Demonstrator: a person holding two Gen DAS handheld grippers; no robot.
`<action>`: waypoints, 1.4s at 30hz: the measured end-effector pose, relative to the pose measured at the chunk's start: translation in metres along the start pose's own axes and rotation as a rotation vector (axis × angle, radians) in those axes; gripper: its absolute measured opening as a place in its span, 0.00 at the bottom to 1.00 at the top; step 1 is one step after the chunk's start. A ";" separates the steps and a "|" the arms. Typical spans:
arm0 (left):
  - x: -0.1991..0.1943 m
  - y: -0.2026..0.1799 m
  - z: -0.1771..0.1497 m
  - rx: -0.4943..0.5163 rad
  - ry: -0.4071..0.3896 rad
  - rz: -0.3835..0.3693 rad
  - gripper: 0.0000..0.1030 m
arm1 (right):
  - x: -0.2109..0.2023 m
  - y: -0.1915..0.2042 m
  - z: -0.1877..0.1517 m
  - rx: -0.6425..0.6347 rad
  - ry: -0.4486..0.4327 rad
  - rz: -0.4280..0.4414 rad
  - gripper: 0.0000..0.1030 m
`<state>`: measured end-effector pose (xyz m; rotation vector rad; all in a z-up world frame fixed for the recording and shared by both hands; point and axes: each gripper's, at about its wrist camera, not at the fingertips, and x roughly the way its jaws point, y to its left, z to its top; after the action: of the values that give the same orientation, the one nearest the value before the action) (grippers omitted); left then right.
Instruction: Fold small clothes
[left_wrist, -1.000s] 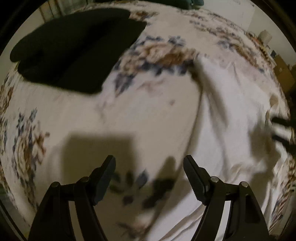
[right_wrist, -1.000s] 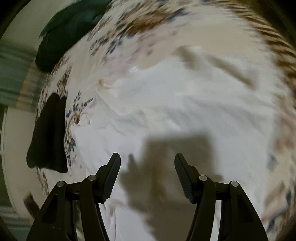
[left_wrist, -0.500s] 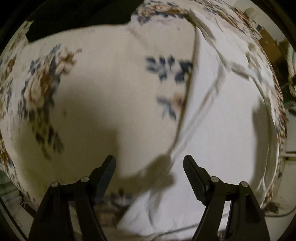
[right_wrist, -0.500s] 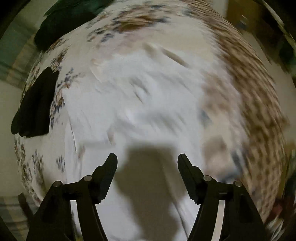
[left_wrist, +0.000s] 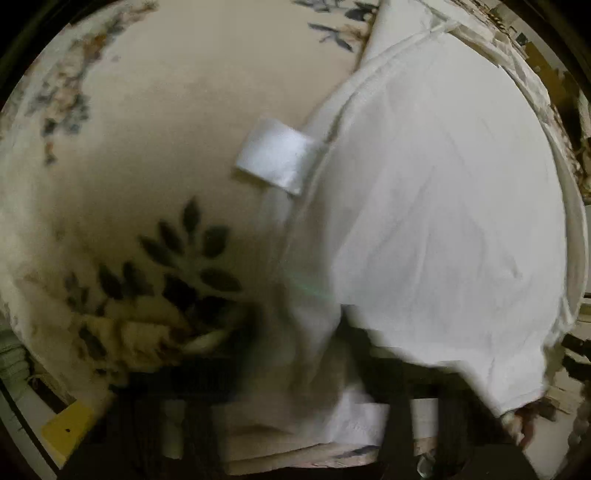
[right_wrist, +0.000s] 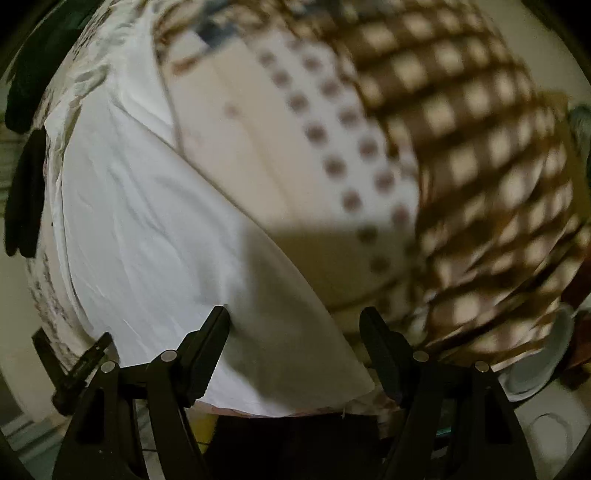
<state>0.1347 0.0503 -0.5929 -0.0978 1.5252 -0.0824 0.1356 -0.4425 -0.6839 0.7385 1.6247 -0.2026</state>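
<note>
From my left tool (left_wrist: 314, 369), all blurry, I see its jaws have just been closing on the near corner of the white cloth (left_wrist: 443, 221) on the flowery bed cover (left_wrist: 147, 129).

From my right tool (right_wrist: 295, 350), the jaws have just been opening wide, with the white cloth's (right_wrist: 147, 221) corner lying between them, not pinched.
</note>
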 end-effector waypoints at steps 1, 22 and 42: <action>-0.005 -0.002 -0.007 -0.003 -0.017 -0.025 0.05 | 0.004 -0.006 -0.006 0.017 -0.001 0.032 0.65; -0.018 -0.003 -0.028 -0.135 -0.042 -0.201 0.17 | 0.021 -0.068 -0.039 0.167 -0.001 0.315 0.48; -0.174 -0.002 0.048 -0.305 -0.289 -0.348 0.03 | -0.133 0.032 -0.012 -0.025 -0.136 0.466 0.05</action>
<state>0.1753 0.0694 -0.4177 -0.5949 1.2103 -0.1066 0.1458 -0.4574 -0.5478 1.0380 1.2848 0.1013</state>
